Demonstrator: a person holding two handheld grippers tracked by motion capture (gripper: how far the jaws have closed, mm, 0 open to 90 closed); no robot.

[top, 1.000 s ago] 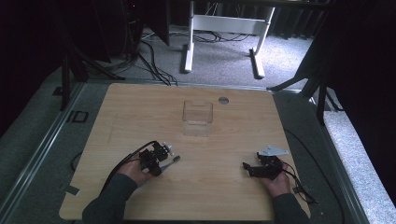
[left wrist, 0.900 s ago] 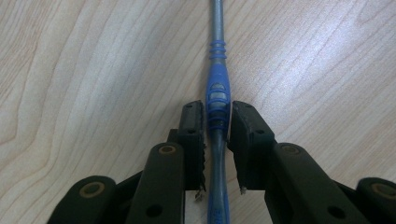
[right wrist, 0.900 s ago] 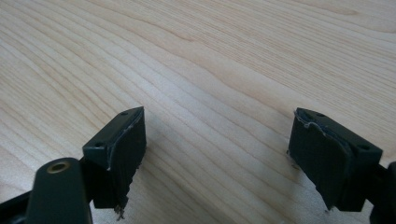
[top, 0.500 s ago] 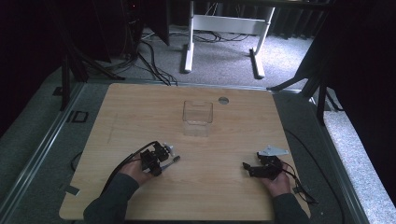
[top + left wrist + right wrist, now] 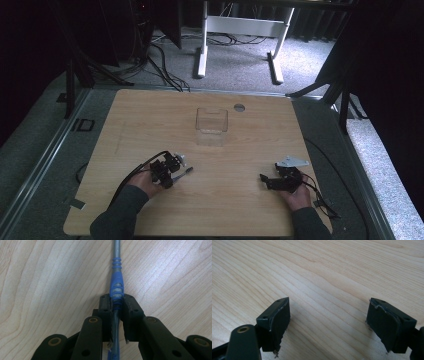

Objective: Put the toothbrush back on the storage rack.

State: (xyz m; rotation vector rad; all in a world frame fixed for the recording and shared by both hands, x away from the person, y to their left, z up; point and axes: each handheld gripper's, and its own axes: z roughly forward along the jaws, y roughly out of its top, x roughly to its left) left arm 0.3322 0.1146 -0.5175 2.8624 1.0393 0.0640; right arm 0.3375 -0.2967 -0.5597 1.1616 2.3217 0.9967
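A pen with a blue ribbed grip and a grey shaft lies along the wooden table. My left gripper is shut on it, the black pads pinching the blue grip. From the high view, the left gripper sits at the front left with the pen poking out to its right. At the front right, my right gripper rests low over the wood. Its fingers stand wide apart in the right gripper view, and nothing lies between them.
A clear plastic box stands open-topped near the middle back of the table. A round grey cable port sits behind it. Cables trail from both grippers toward the front edge. White desk legs and floor cables lie beyond the table.
The left hand and its pen shifted slightly on the spot. The right gripper has not moved.
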